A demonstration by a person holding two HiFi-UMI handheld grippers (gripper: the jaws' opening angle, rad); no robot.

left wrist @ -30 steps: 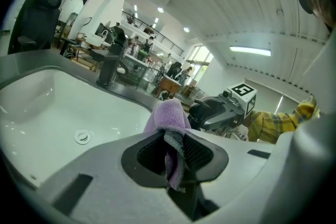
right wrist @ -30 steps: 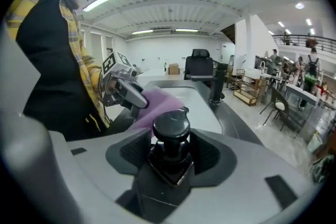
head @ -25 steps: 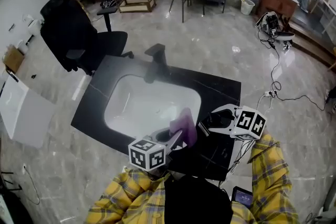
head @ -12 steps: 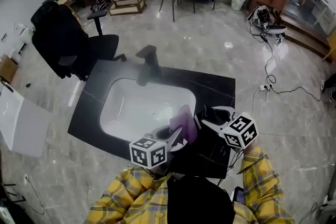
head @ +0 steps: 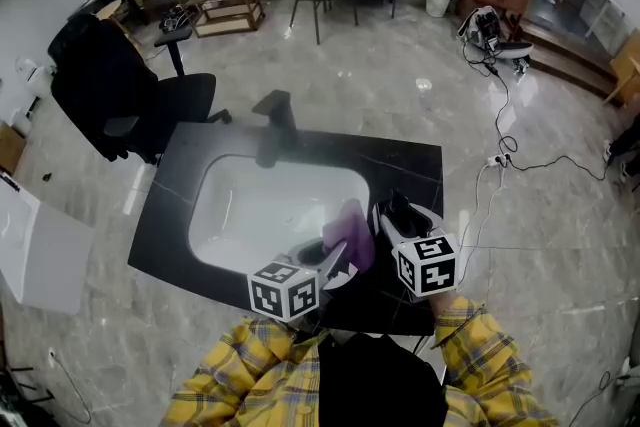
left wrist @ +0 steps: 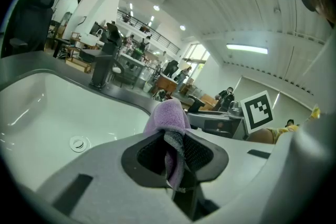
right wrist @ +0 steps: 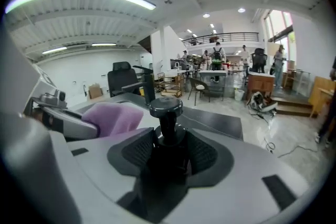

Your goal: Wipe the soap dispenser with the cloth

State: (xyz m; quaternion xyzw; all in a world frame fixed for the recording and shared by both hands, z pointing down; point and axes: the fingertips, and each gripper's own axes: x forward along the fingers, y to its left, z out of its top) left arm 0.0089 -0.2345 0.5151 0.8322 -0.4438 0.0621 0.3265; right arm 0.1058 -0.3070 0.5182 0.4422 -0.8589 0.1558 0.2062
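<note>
Soap dispenser (right wrist: 166, 108): black, lower centre of head view, clamped in right gripper (right wrist: 169, 150) | cloth (left wrist: 169, 115): purple, pinched by left gripper (left wrist: 177, 152), just left of dispenser | setting: black counter (head: 420, 165), white sink (head: 230, 215) at frame centre.

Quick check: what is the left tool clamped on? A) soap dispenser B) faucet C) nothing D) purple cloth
D: the left tool pinches the purple cloth; the soap dispenser sits in the right tool.
</note>
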